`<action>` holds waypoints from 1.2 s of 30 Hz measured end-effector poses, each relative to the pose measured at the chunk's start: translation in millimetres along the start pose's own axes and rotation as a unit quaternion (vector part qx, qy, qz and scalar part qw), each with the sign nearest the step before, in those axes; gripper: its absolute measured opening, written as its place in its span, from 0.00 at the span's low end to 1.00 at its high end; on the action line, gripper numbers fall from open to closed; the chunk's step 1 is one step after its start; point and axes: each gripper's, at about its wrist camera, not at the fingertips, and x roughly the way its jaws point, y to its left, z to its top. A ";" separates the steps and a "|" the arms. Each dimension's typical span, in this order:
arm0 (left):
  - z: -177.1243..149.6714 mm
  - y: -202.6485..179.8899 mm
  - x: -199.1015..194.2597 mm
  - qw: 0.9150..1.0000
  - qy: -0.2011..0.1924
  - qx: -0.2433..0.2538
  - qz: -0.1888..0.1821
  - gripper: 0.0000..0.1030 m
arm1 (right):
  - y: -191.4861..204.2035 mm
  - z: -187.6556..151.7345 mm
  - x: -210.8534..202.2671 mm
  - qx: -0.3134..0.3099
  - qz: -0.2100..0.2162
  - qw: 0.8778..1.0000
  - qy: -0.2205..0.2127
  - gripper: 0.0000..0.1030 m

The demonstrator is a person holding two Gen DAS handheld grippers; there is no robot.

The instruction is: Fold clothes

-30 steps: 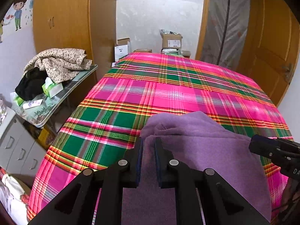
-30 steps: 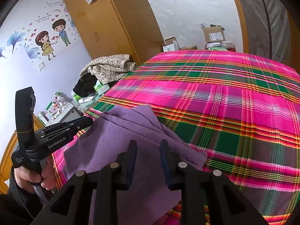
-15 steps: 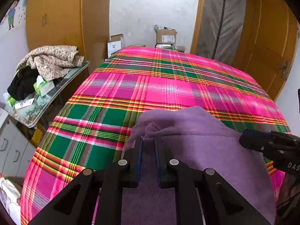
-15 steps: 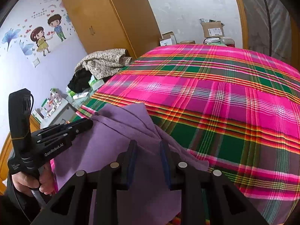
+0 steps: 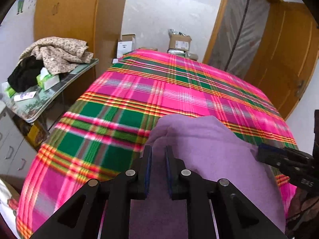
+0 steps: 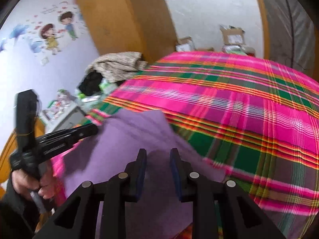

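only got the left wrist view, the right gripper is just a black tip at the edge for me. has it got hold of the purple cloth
observer: It looks so. The right wrist view shows the purple cloth filling the gap between the jaws of the right gripper.
operator: where does my left one sit on it
observer: The left gripper meets the cloth's upper left corner, well apart from the right one.
operator: anything on its handle
observer: A hand is wrapped around the handle, low at the left.
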 end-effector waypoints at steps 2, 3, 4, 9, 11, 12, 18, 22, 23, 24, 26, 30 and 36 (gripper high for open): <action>-7.8 0.9 -11.8 1.000 -0.004 -0.001 -0.001 0.14 | 10.1 -7.7 -11.6 -0.018 0.015 1.000 -0.006 0.25; -11.1 0.2 -17.4 1.000 -0.007 0.001 -0.002 0.14 | 15.1 -12.0 -16.8 -0.025 0.023 0.999 -0.007 0.25; -14.7 -0.9 -22.3 1.000 -0.010 0.006 -0.001 0.14 | 19.8 -16.7 -22.0 -0.033 0.031 0.999 -0.007 0.25; -33.2 -3.6 -33.5 1.000 -0.006 0.020 0.007 0.14 | 37.5 -40.7 -38.4 -0.063 0.053 0.997 0.008 0.25; -39.3 -1.8 -34.5 1.000 0.000 0.017 0.008 0.14 | 45.7 -51.7 -44.0 -0.076 0.055 0.995 0.016 0.25; -42.9 -1.3 -35.6 1.000 0.001 0.015 0.007 0.14 | 49.9 -57.1 -47.4 -0.084 0.054 0.995 0.018 0.25; -61.6 2.3 -36.7 1.000 0.003 0.012 0.002 0.14 | 61.1 -94.8 -41.7 -0.116 0.025 0.991 0.069 0.25; -63.9 2.2 -38.5 1.000 0.002 0.011 0.000 0.14 | 58.3 -100.5 -45.7 -0.104 0.021 0.992 0.063 0.25; -64.5 3.3 -39.0 1.000 0.002 0.008 -0.003 0.14 | 57.0 -100.0 -46.3 -0.100 0.022 0.993 0.063 0.25; -64.6 4.8 -39.4 1.000 0.003 0.005 -0.007 0.14 | 55.5 -100.0 -46.8 -0.096 0.025 0.993 0.064 0.25; -64.9 7.2 -41.2 1.000 0.005 -0.002 -0.013 0.14 | 54.3 -99.9 -48.4 -0.092 0.027 0.993 0.064 0.25; -62.7 6.8 -50.2 1.000 0.000 -0.003 -0.016 0.14 | 45.0 -92.3 -58.5 -0.060 0.037 0.997 0.044 0.24; -50.3 9.5 -51.9 1.000 -0.021 0.002 -0.010 0.14 | 17.6 -80.5 -63.5 0.022 0.039 0.999 0.015 0.24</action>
